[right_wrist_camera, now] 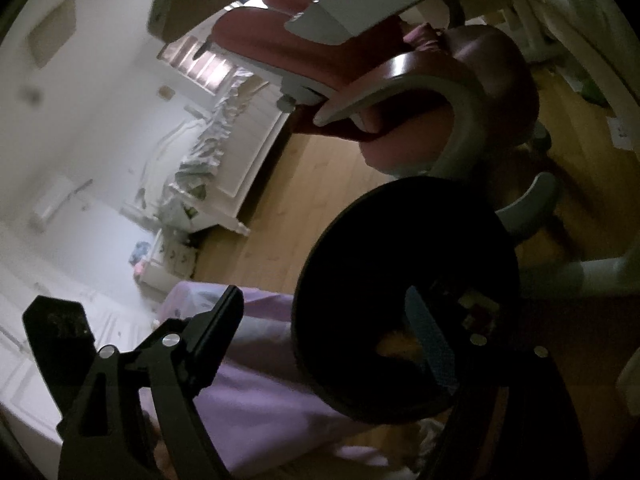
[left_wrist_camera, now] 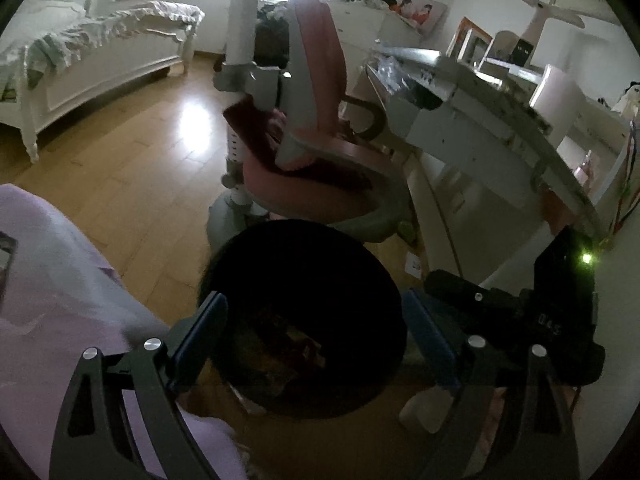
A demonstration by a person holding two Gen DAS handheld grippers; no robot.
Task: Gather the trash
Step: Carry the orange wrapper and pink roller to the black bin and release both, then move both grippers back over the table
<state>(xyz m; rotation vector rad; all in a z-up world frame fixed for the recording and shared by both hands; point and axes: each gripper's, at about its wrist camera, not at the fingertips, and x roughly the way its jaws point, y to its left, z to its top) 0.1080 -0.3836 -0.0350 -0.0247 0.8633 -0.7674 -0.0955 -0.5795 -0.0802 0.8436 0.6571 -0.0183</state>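
A black round trash bin point(left_wrist_camera: 304, 280) stands on the wood floor just ahead of my left gripper point(left_wrist_camera: 316, 344), with wrappers point(left_wrist_camera: 292, 352) lying dark inside it. The left gripper is open, its jaws on either side of the bin's near rim, and holds nothing. In the right wrist view the same bin point(right_wrist_camera: 400, 248) is close up. My right gripper point(right_wrist_camera: 328, 320) is open, one finger point(right_wrist_camera: 432, 344) reaching over the bin's rim into its mouth, the other finger point(right_wrist_camera: 216, 328) outside to the left. Nothing shows between its fingers. The right gripper's body point(left_wrist_camera: 552, 320) shows beside the bin.
A pink and grey desk chair point(left_wrist_camera: 316, 128) stands just behind the bin. A white desk point(left_wrist_camera: 500, 120) with clutter is to the right. A white bed point(left_wrist_camera: 96, 64) is at far left. My lilac sleeve point(left_wrist_camera: 60, 300) is at lower left. The wood floor point(left_wrist_camera: 140, 184) lies between.
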